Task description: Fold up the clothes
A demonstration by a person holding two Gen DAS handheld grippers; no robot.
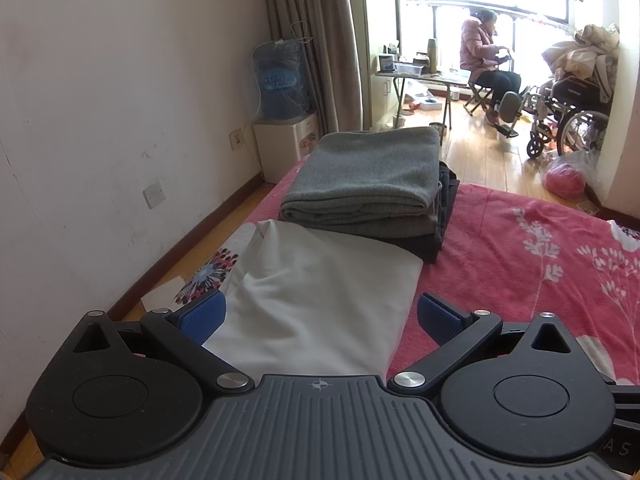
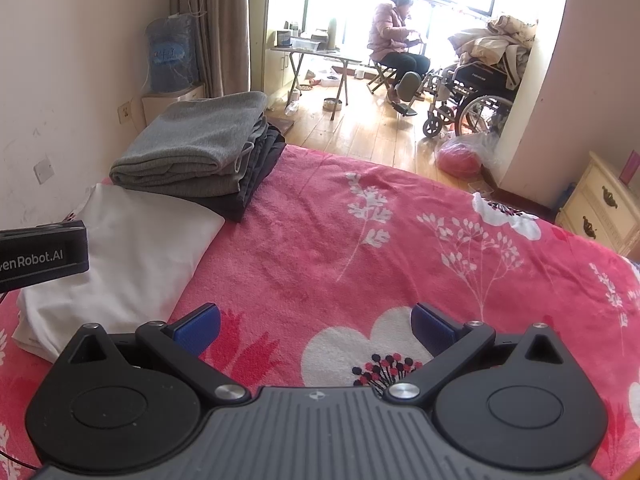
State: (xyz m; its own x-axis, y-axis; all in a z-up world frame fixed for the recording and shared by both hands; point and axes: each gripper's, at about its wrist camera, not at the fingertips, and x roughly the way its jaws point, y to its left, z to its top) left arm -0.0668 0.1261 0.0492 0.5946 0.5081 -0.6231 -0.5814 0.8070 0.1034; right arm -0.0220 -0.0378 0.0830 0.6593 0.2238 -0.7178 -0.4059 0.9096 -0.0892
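**Bed Workspace: Both Grippers Released, Garments on the Bedspread**

1. Bedspread. The red floral bedspread (image 2: 340, 232) covers the bed and serves as the landmark for all positions below. Its pattern shows white flowers and white leaf sprigs.

2. Folded stack. At the far left corner of the bedspread sits a stack of folded clothes. The top item is a grey folded garment (image 1: 368, 176); under it lie dark folded garments (image 2: 260, 168), their edges showing on the stack's right side.

3. White garment. A white garment (image 1: 320, 300) lies flat on the left side of the bedspread, nearer the cameras than the stack. Its far edge touches the base of the stack. It appears folded into a rough rectangle with light creases.

4. Left gripper. The left gripper (image 1: 320, 316) hangs over the near part of the white garment. Its jaws are spread wide and hold nothing; the blue pads (image 1: 202, 316) flank the cloth. Contact with the cloth cannot be determined.

5. Right gripper. The right gripper (image 2: 316, 328) is over bare bedspread, to the right of the white garment. Its jaws are released and empty.

6. Beyond the bedspread. A seated person (image 2: 394, 40) and a wheelchair (image 2: 472, 92) are on the wooden floor by the window.
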